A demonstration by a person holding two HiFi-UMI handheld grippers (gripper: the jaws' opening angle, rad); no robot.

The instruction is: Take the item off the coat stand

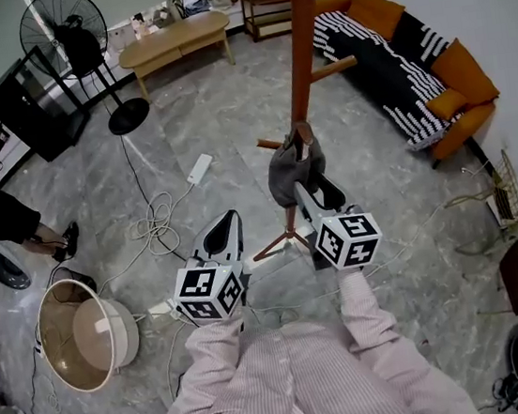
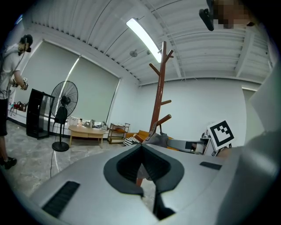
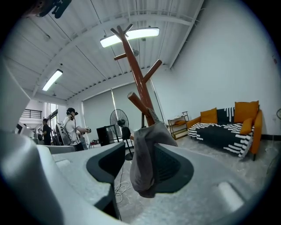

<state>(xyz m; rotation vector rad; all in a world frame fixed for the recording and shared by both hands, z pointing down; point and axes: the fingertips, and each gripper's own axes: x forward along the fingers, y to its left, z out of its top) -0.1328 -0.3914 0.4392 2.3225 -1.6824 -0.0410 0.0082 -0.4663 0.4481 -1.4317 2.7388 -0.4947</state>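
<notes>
Right tool (image 3: 138, 148) wide apart, grey cloth (image 3: 144, 165) between, on coat stand (image 3: 138, 83) | left tool (image 2: 141, 146) closed, empty

marble floor (image 1: 230, 129) with coat stand (image 1: 302, 44), cables (image 1: 152, 220)
</notes>
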